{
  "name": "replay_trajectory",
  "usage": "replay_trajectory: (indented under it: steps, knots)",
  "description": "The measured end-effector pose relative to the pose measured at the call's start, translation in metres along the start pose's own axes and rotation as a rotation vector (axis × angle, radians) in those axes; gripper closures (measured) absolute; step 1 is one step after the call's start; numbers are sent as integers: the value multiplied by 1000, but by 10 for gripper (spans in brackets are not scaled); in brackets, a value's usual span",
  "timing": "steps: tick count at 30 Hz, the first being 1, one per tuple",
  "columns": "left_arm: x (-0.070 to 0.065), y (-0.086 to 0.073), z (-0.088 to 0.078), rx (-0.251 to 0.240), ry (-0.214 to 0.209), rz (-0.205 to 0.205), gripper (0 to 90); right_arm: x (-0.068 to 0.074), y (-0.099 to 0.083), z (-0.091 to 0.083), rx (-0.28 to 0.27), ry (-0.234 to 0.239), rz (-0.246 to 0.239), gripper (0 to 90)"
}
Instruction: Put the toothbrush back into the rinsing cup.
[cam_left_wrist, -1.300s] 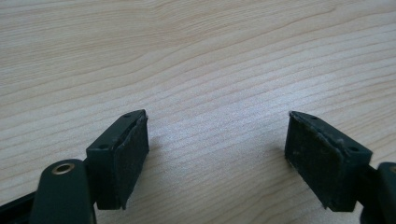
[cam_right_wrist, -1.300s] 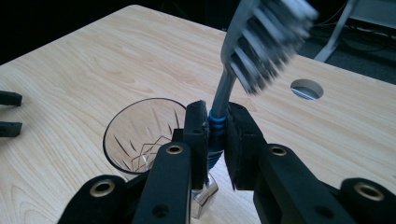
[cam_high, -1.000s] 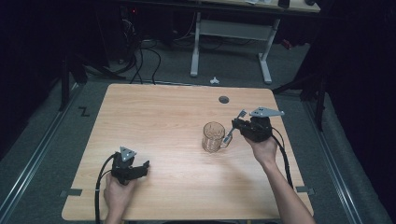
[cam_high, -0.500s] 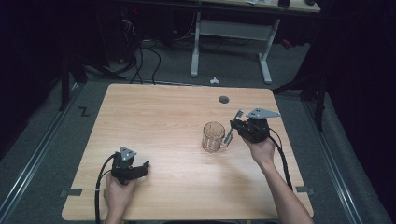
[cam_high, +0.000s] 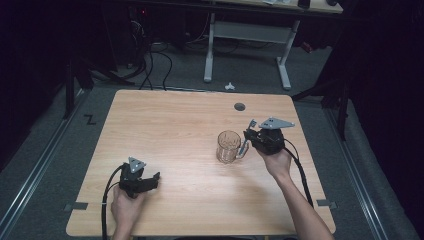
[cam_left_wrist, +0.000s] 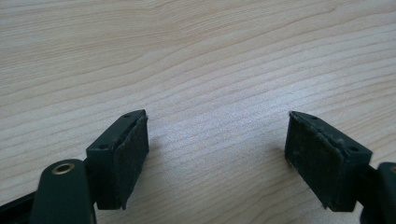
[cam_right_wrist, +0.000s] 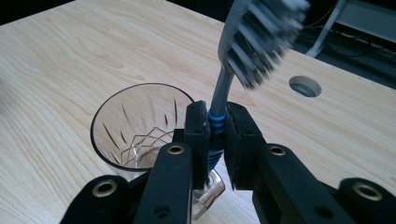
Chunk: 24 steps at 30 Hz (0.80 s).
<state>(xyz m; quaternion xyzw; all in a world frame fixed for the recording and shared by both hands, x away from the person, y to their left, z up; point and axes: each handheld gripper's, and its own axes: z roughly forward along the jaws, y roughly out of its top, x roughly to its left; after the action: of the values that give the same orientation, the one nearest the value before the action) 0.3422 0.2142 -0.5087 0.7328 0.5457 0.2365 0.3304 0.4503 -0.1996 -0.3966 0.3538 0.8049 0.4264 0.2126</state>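
High view: at the lower left of the frame, the left gripper (cam_high: 150, 181) rested on the surface (cam_high: 180, 120) with jaws wide and empty. At mid-right, the right gripper (cam_right_wrist: 215, 135) clamped a toothbrush (cam_right_wrist: 229, 70) by its handle, bristle head up, its long axis tilted, just beside the glass mug (cam_right_wrist: 140, 126) at left.

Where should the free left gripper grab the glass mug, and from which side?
Probably the mug body, from its left: the handle faces right, beside the right gripper clamping the toothbrush. The left gripper is open over bare table.
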Motion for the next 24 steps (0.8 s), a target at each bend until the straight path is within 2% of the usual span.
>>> replay_trajectory:
  steps: [5, 8, 16, 24]
  knots:
    - [0, 0, 0, 0, 0, 0, 222, -1, -3, 2, 6, -3, 2, 805]
    - [0, 0, 0, 0, 0, 0, 222, -4, -9, 4, 18, 5, 26, 805]
    - [0, 0, 0, 0, 0, 0, 222, -3, -11, 9, 38, 11, 24, 803]
    - [0, 0, 0, 0, 0, 0, 222, -4, -11, 9, 34, 16, 33, 798]
